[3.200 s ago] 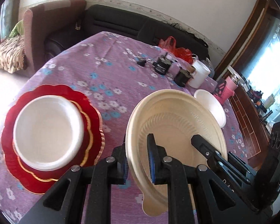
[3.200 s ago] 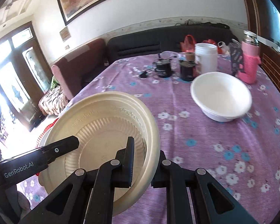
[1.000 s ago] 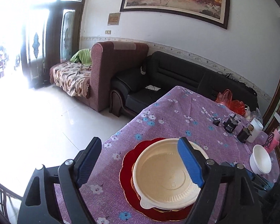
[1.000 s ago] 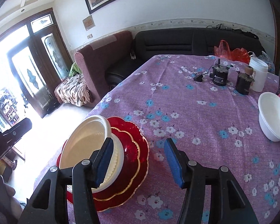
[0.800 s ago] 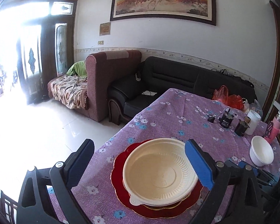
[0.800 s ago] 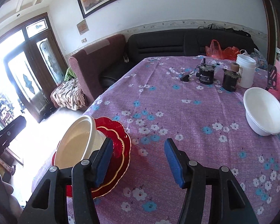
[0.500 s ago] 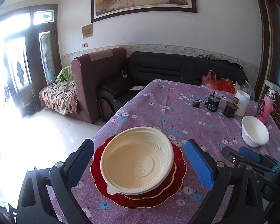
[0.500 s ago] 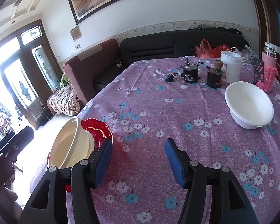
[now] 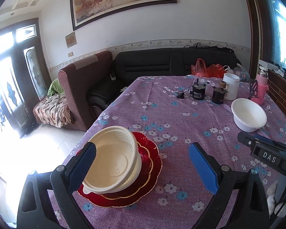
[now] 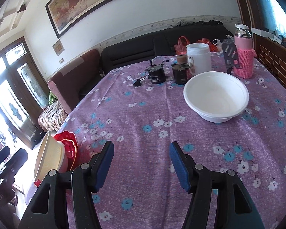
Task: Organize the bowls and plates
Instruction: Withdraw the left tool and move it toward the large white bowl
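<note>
A cream plastic bowl [image 9: 112, 160] sits in a white bowl on two stacked red plates [image 9: 146, 158] near the table's left edge. My left gripper [image 9: 142, 146] hangs open and wide in front of this stack. Its left finger [image 9: 83, 164] overlaps the cream bowl's rim in the picture, and the pads do not press on it. A white bowl [image 10: 215, 97] stands alone on the right of the table, ahead and to the right of my right gripper [image 10: 141, 147]. That gripper is open over bare cloth and holds nothing. The stack [image 10: 47, 156] lies to its far left.
Two black jars [image 10: 156, 75], a white tub [image 10: 199, 58], a pink-sleeved bottle [image 10: 244, 57] and a slotted spatula [image 10: 230, 55] stand at the table's far end. Sofas [image 9: 171, 64] lie beyond it. The purple flowered cloth [image 10: 152, 114] covers the table.
The cream bowl, held by both grippers earlier, now rests on the stack and is free. Both grippers have swung right; the stack slid left in view and the white bowl came nearer.
</note>
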{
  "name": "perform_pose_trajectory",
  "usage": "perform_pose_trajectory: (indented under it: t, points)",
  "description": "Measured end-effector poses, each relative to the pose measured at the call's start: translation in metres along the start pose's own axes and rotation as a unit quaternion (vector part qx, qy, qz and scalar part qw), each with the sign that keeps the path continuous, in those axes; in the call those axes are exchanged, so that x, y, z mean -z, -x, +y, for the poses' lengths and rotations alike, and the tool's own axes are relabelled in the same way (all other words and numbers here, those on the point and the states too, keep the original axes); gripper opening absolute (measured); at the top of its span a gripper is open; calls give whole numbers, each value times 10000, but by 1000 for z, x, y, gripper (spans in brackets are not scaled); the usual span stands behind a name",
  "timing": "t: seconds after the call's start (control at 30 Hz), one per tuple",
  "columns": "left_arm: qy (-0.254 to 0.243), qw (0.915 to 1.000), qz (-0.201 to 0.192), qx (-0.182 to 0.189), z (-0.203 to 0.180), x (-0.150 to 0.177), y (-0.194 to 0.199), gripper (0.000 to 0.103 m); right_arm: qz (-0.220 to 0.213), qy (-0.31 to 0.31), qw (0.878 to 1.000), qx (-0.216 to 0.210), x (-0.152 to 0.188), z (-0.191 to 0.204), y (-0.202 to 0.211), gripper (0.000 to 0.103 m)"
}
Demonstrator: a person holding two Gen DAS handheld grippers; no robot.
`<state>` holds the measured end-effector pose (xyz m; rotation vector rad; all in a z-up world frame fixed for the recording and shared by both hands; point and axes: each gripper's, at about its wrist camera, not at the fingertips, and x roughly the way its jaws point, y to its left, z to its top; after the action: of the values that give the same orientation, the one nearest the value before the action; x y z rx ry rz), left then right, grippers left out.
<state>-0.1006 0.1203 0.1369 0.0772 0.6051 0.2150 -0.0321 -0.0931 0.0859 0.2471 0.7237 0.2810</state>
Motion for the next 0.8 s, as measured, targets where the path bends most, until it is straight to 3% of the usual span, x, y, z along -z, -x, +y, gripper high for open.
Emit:
perform_pose_trajectory:
  t: [0.2,0.47,0.7,0.8]
  points:
    - [-99,9994,195,275,-15,4,-7,98,-215,-597,9967,514,-13,-59,7,65]
    - [-108,9973,395,609,-30,3,-17,98,-222,-1932,9750,1071,-33,-156,1,65]
    - [-40,9851,639,1599,-64,-35,-36,98,-286,-1876,9736,1271,-48,-169,-5,65]
    - [-144,9845,508,1670,-87,-56,-48,98,-329,-1657,9760,1370,-59,-167,-8,65]
